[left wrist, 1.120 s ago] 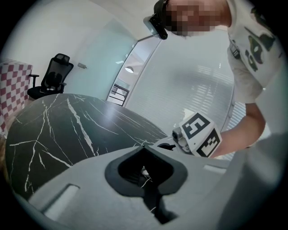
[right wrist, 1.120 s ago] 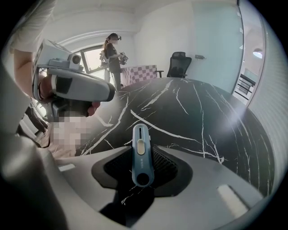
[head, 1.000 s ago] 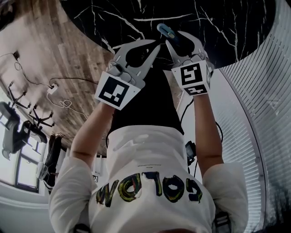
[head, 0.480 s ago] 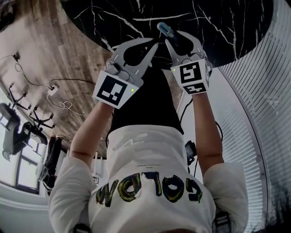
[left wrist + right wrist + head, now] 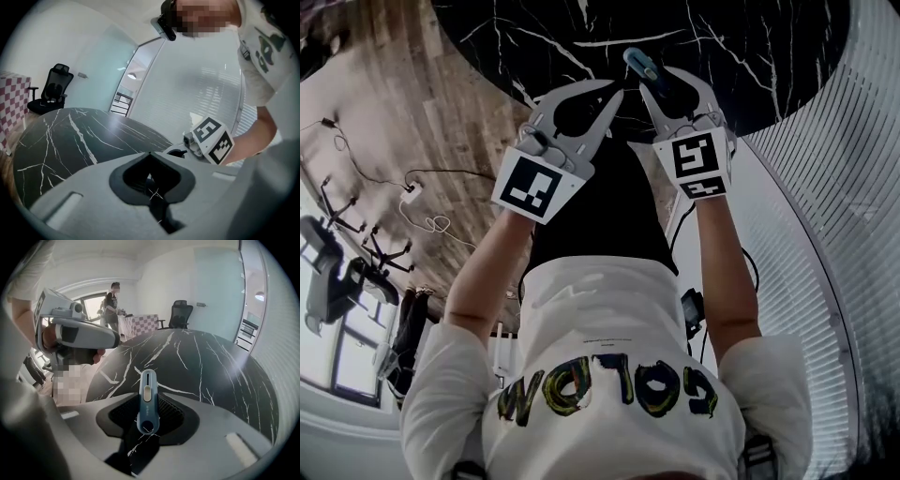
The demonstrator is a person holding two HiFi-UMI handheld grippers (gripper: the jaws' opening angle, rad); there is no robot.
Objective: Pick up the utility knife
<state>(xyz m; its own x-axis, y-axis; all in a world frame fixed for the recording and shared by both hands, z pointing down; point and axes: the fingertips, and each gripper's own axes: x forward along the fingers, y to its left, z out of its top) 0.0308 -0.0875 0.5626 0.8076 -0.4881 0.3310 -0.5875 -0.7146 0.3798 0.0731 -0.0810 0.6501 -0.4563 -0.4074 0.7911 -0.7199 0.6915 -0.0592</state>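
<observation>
Two grippers hover over the near part of the black marbled tabletop (image 5: 750, 56), and only one is at work. The right gripper (image 5: 659, 80) points steeply down over the blue utility knife (image 5: 147, 401), which lies flat on the tabletop, slider up, its length running away from the person. The jaws straddle the knife's near end and have just been closing in. They now stand narrowly apart, the ribbed pads close beside the handle's flanks, though no firm squeeze shows and the knife is not lifted. The left gripper (image 5: 614, 94) waits just beside it, jaws together and nothing between them. Neither hand has shifted to speak of over the last second, so the approach looks finished and the grasp itself appears to be the step in hand. What remains, on this reading, is to complete the pinch squarely on the slim handle and raise it. A skewed closure could nudge the knife sideways on the smooth stone.
</observation>
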